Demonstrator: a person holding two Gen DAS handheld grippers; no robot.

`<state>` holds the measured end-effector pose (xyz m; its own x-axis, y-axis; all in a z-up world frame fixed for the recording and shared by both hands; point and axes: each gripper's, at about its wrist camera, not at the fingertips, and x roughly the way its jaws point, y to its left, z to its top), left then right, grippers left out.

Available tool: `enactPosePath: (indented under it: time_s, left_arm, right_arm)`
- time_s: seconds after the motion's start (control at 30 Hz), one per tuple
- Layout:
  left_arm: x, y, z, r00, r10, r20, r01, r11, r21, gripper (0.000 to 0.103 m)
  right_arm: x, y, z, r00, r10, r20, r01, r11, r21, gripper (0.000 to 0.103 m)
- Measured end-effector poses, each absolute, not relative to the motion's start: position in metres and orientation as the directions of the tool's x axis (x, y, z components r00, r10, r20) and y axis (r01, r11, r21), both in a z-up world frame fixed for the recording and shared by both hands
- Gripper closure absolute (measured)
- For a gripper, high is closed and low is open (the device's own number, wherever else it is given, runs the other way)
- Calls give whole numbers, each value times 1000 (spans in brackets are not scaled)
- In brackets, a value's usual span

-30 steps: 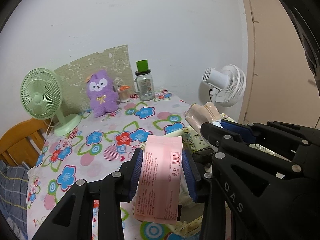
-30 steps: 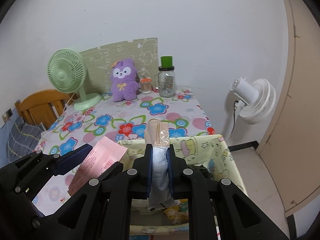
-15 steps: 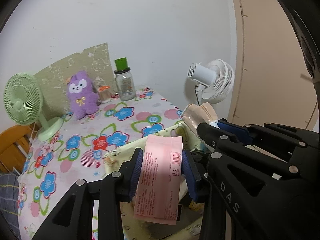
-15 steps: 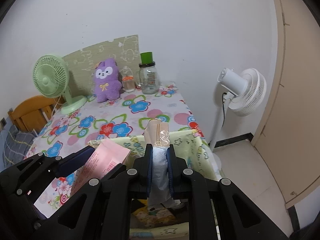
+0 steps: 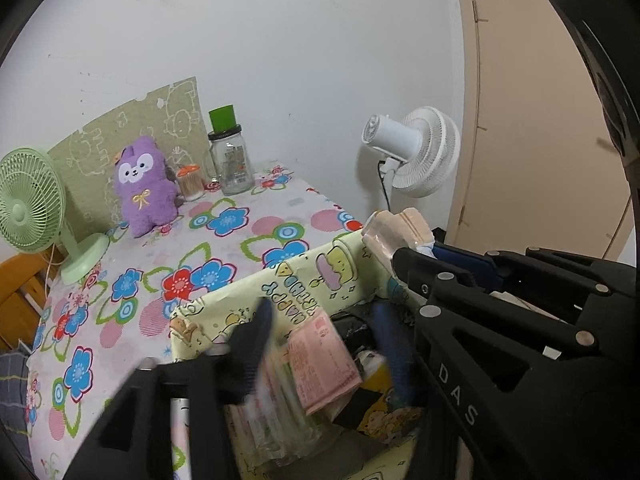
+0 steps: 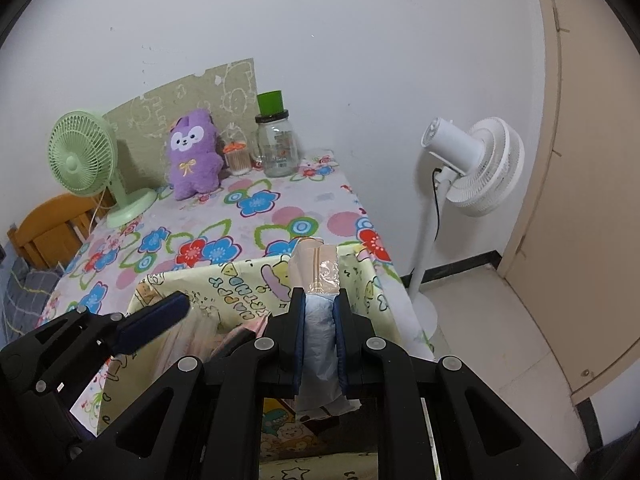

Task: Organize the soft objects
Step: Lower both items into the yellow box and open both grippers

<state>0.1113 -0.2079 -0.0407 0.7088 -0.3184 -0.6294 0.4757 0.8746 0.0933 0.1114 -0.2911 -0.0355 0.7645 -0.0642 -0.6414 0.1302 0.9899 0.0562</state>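
Floral-printed cloth covers the table, the largest item I log, with a white standing fan on the floor at its right. Next, a pale yellow cartoon-print bin stands against the table's near edge. On the far tabletop I see a green desk fan, a purple plush toy and a glass jar with a green cap. My left gripper hangs over the bin, blurred, its fingers spreading apart; the pink packet lies between them inside the bin, clear of both pads. My right gripper has its fingers clamped on a pale blue and beige soft pack held upright above the bin.
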Motion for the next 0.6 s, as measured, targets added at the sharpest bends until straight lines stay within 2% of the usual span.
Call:
enactPosePath:
  time_s: [0.03, 0.2, 0.47, 0.53, 0.57, 0.6]
  left_arm:
    - [111, -207, -41, 716, -314, -624, 472, 876, 101, 29]
    - [111, -201, -43, 725, -289, -625, 456, 882, 121, 20]
    - [115, -188, -50, 709, -259, -656, 438, 891, 122, 17]
    - [115, -186, -51, 705, -257, -661, 438, 891, 121, 17]
    - [114, -185, -52, 704, -256, -663, 438, 891, 121, 17]
    - [114, -185, -52, 703, -256, -663, 438, 891, 122, 17]
  right_arm:
    - [112, -290, -36, 764, -59, -643, 128, 990, 60, 88]
    - [114, -286, -40, 759, -24, -651, 103, 991, 84, 88]
    - [121, -272, -49, 739, -18, -673, 92, 993, 74, 84]
    - [123, -270, -51, 733, -21, -680, 94, 993, 70, 81]
    - [123, -270, -52, 731, -19, -682, 93, 993, 72, 74]
    - [123, -269, -53, 729, -16, -685, 93, 993, 75, 61]
